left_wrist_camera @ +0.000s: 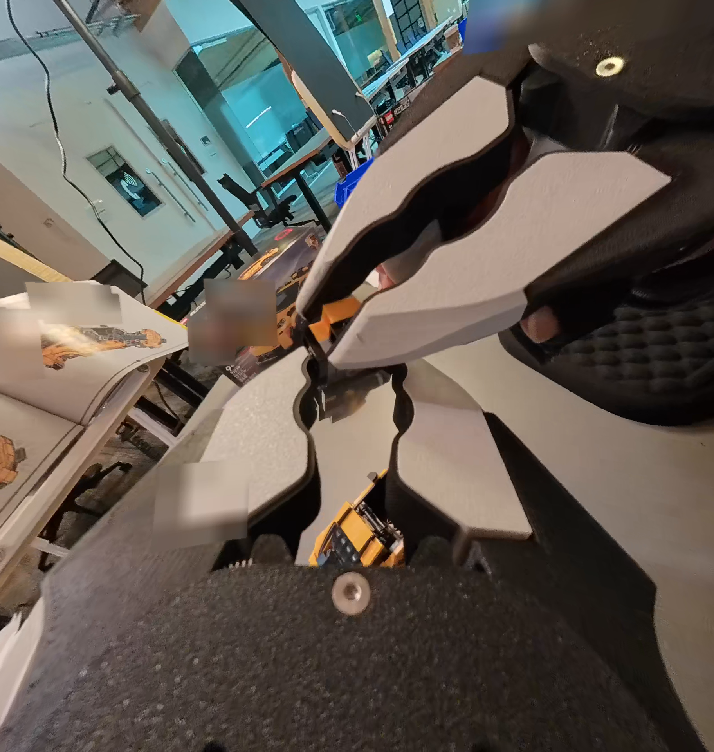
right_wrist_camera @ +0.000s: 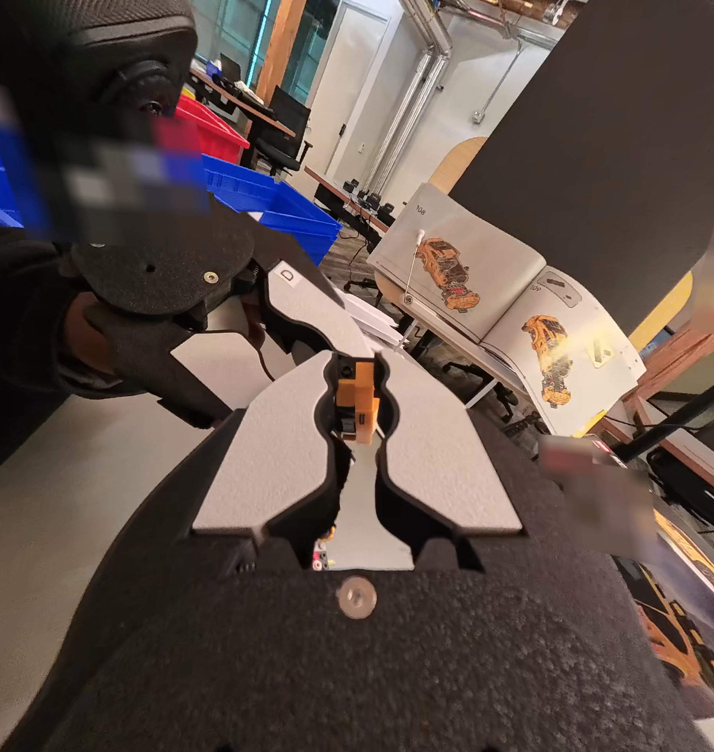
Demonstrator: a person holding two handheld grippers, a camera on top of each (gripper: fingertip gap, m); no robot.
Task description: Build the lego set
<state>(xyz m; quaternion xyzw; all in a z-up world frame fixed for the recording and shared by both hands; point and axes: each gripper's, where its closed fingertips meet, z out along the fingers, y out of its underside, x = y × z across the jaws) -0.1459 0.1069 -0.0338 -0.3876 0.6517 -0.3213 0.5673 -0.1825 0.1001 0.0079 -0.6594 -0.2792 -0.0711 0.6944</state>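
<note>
Right gripper (right_wrist_camera: 356,401) pinches orange-black subassembly (right_wrist_camera: 357,401) at fingertips. Left gripper (left_wrist_camera: 349,390) fingers narrow around a black part (left_wrist_camera: 321,388); grip uncertain. Car (left_wrist_camera: 357,533) on table below. Light, rigid, pops apart; hold flat faces.

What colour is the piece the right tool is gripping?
Orange, with a black part attached: the Lego piece in the right tool, clearest in the right wrist view.

Both grippers meet tip to tip, crowding the centre; an open instruction booklet (right_wrist_camera: 506,297) and blue bins (right_wrist_camera: 266,199) hem the bare grey tabletop (right_wrist_camera: 62,468).
</note>
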